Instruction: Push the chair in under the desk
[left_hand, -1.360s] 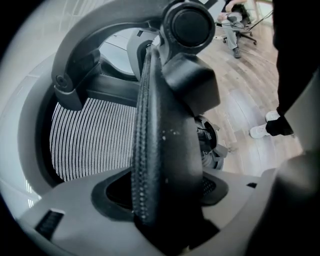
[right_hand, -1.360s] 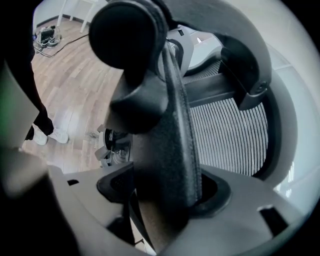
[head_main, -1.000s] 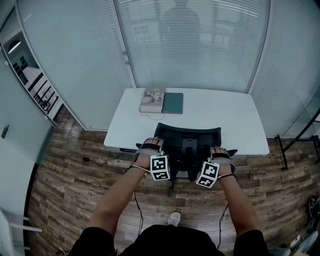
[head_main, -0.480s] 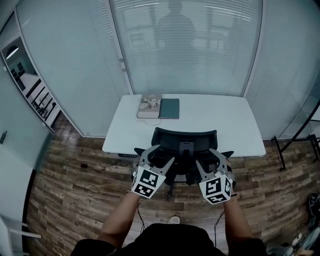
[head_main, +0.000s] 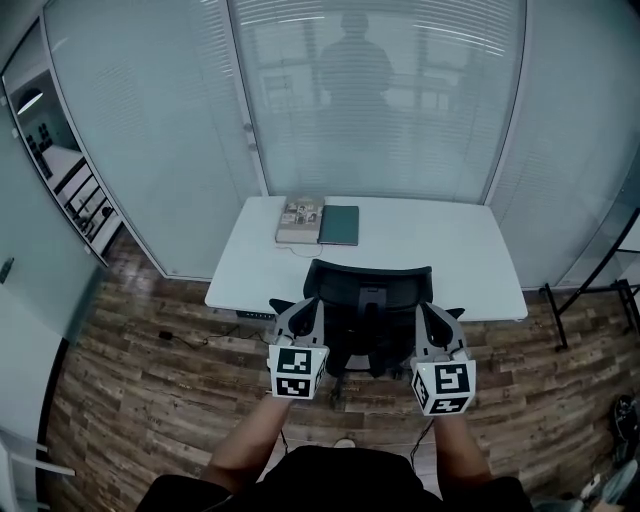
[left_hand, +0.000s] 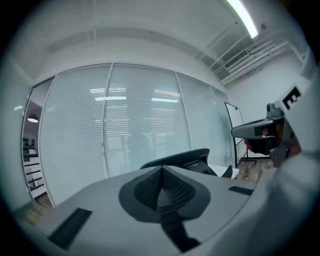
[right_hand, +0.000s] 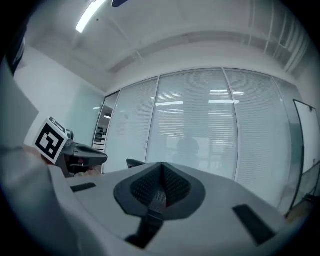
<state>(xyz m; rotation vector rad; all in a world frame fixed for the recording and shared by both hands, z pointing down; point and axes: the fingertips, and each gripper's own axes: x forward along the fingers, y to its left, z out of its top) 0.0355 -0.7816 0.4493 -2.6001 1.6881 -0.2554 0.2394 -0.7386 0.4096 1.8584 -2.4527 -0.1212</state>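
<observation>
The black office chair (head_main: 368, 290) is sitting pushed in at the near edge of the white surface (head_main: 440, 245). Its backrest is standing just beside that edge, and its seat is tucked beneath. The 2 armrest tips are poking out on either side.

The left claw (head_main: 306, 303) and right claw (head_main: 424, 308) are hanging level on the near side of the backrest, pointing toward the glass wall (head_main: 380, 100). In the left gripper view the left claw (left_hand: 161, 171) is pressing its jaws together with nothing between them, and the chair top (left_hand: 180, 159) is showing beyond them. In the right gripper view the right claw (right_hand: 161, 169) is doing the same. Both have just been closing, and both are empty.

A stack of books (head_main: 300, 222) and a dark green notebook (head_main: 339, 225) are lying side by side, touching, at the far left of the surface.

The plank floor (head_main: 150, 390) is lying open to the left and right of the chair. A cable (head_main: 185, 328) is trailing on the floor at the left. A black stand (head_main: 585, 290) is standing near the surface's right end. The far edge of the surface is running close along the glass wall.
</observation>
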